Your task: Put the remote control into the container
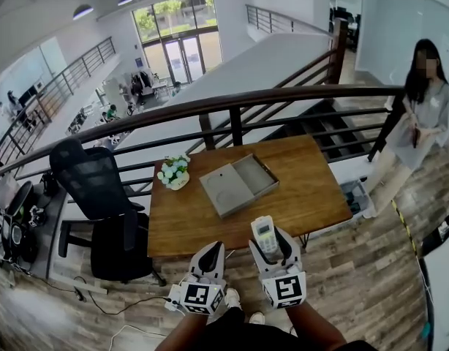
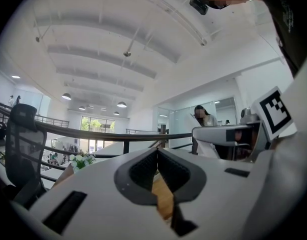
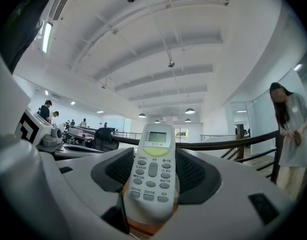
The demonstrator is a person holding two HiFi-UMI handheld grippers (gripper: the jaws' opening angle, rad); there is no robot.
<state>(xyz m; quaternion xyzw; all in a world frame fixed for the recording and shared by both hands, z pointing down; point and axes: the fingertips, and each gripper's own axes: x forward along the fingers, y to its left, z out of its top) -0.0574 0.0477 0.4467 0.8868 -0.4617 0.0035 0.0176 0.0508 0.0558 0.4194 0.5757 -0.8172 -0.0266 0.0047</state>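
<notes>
Our right tool (image 1: 271, 243) is clamped on the remote (image 1: 264, 234), gripping low on its body with the display end sticking up. It hangs at the counter's (image 1: 312, 189) near edge, well apart from the container (image 1: 226, 193) mid-counter. Left tool (image 1: 212, 255) is closed on nothing. Risks as we judge them: the grip is only on the lower end, so a quick tilt could swing the remote or slip it out. Letting go early drops it off the near edge. The container's shallow rim could catch it and leave it propped.
</notes>
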